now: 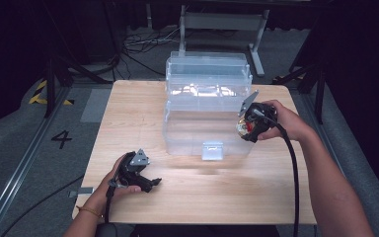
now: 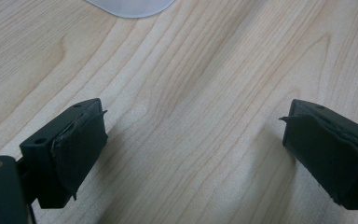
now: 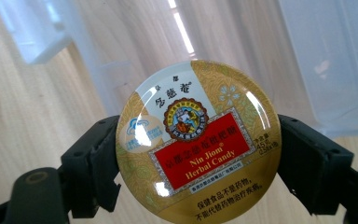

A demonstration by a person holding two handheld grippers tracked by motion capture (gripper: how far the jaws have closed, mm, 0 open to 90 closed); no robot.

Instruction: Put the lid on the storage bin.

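The right gripper (image 3: 198,154) pinches a round candy tin (image 3: 198,140) (gold, red label) edge-on between its jaws, beside the clear plastic box (image 1: 205,106), open and apparently empty; the left gripper (image 2: 193,149) rests spread wide over the table (image 2: 191,70)

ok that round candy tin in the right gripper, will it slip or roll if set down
The candy tin looks glossy with glare on its lid, so it may slip between the fingers. Held by its curved rim, it could twist. Set on edge it would likely roll; flat, it should stay.
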